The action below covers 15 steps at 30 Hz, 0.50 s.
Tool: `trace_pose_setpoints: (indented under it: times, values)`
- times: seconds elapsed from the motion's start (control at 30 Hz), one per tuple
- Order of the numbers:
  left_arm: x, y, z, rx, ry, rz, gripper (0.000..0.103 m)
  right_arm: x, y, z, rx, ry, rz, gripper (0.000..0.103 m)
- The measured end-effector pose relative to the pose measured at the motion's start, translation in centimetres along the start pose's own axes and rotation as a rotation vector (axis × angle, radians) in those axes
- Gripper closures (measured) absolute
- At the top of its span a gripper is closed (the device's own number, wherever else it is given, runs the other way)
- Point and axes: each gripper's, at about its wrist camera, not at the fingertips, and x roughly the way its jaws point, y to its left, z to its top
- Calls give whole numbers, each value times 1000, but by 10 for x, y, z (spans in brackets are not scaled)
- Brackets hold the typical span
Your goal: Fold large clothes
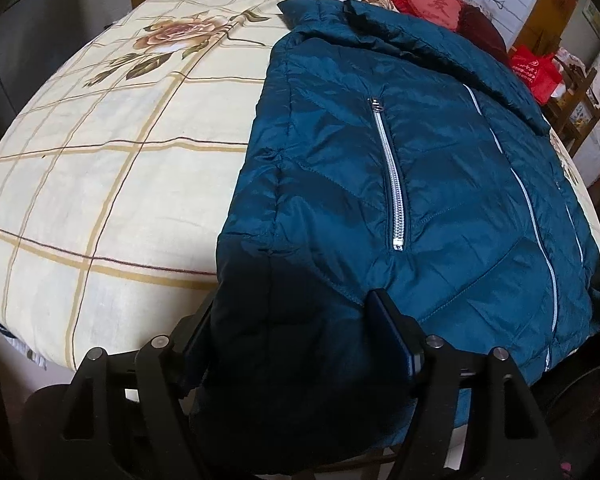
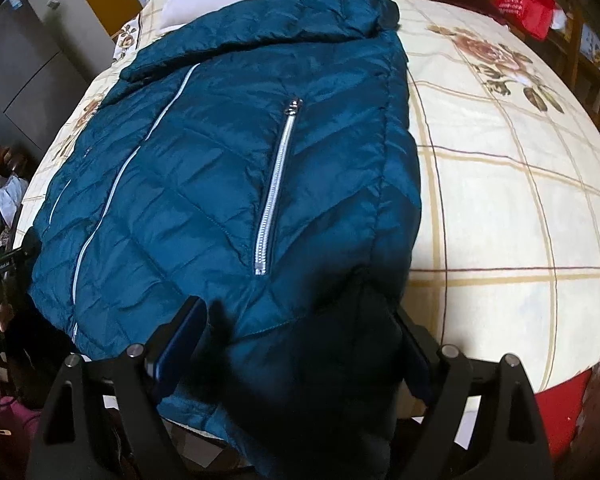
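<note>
A: So, why does the jacket (image 1: 380, 184) lie front-up on the bed (image 1: 100, 184), hem hanging toward us?

B: Probably so each near corner can be taken. The left tool (image 1: 288, 332) straddles its hem corner, jaws wide, fabric between them but the pads not pressing, as far as I can see. The right tool (image 2: 300, 332) stands the same way at the other corner, jaws spread, cloth in the gap.

A: Sleeves?

B: Not visible; I judge they're tucked under, which suits a fold of the hem up toward the collar.

A: What does each view add?

B: The left view shows a red heart cushion (image 1: 428, 0) beyond the collar; in the right view it is mostly cut off. The right view shows a grey cabinet (image 2: 24, 64) the left lacks. Each shows one pocket zipper (image 2: 276, 188).
</note>
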Motion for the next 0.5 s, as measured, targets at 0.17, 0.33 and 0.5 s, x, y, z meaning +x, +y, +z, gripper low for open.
trace_pose_setpoints:
  times: [0.17, 0.33, 0.5]
  values:
    - [1, -2, -1, 18, -5, 6, 22, 1, 7, -3, -24, -26, 8, 22]
    - [-15, -8, 6, 81, -45, 0, 73, -11, 20, 5, -97, -71, -25, 77]
    - [-18, 1, 17, 33, -36, -44, 74, -31, 19, 18, -88, -133, 34, 79]
